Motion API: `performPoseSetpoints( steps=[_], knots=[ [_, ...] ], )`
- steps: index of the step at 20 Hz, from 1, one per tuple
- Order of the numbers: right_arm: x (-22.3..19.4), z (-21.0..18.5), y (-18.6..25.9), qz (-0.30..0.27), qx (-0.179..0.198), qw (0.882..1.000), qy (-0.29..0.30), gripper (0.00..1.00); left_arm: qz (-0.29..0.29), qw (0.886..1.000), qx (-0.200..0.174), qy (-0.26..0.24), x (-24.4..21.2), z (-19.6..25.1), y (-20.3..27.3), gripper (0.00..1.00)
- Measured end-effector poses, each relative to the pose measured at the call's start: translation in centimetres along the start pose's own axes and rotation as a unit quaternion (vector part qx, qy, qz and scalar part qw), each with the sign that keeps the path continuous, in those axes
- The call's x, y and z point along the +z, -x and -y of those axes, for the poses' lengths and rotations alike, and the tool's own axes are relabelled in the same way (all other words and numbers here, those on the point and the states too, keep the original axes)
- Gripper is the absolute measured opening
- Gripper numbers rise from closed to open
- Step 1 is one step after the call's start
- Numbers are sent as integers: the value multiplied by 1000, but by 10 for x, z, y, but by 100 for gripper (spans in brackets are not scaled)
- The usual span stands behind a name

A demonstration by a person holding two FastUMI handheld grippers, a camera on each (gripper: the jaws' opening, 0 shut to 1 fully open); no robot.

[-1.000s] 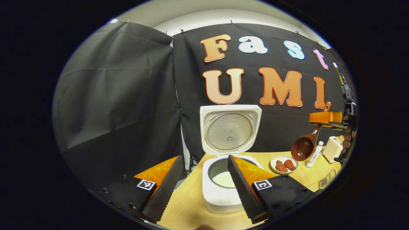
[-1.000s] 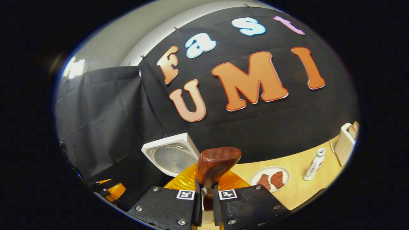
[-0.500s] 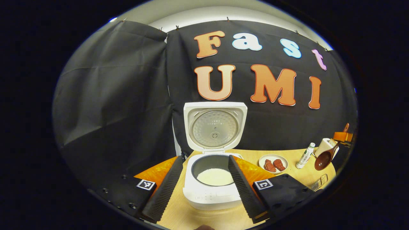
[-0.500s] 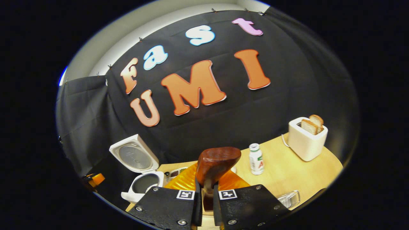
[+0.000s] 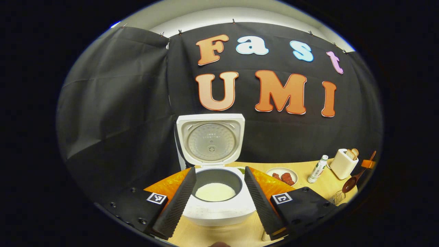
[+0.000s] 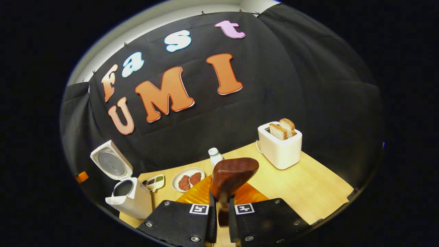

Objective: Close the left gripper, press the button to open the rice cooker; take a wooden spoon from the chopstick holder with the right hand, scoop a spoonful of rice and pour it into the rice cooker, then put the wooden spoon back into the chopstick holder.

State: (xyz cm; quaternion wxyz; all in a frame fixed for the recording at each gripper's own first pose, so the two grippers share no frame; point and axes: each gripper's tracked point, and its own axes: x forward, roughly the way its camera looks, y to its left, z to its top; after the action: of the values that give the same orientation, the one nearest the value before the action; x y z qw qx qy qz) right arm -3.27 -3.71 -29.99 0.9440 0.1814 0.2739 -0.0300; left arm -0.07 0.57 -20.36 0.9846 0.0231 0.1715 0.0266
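The right tongs (image 6: 219, 209) are clenched on the handle of the dark brown wooden spoon (image 6: 233, 178), whose long axis runs straight ahead between the fingers, bowl foremost. The white rice cooker (image 6: 132, 199), lid up, stands far to their left; the chopstick holder, I judge, lies below them. The left tongs (image 5: 217, 192) are released, with the cooker directly ahead.

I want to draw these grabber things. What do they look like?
Each gripper has two flat black finger blocks with small silver screws and a little black-and-white square marker on each. The left gripper has long black ribbed pads with shiny orange pieces behind. The right gripper shows the same black blocks, markers and orange.
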Motion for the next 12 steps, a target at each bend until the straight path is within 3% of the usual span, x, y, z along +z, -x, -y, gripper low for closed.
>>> performPoseSetpoints(
  steps=[6, 12],
  knots=[
    [-27, 33, -20, -15, -3, 1000, 7, 15, 9, 1000, 6, -4, 11, 19, 9, 96],
    [-64, 59, -43, -48, -9, 998, -34, 18, 23, 999, 28, -15, 25, 12, 15, 96]
  ],
)
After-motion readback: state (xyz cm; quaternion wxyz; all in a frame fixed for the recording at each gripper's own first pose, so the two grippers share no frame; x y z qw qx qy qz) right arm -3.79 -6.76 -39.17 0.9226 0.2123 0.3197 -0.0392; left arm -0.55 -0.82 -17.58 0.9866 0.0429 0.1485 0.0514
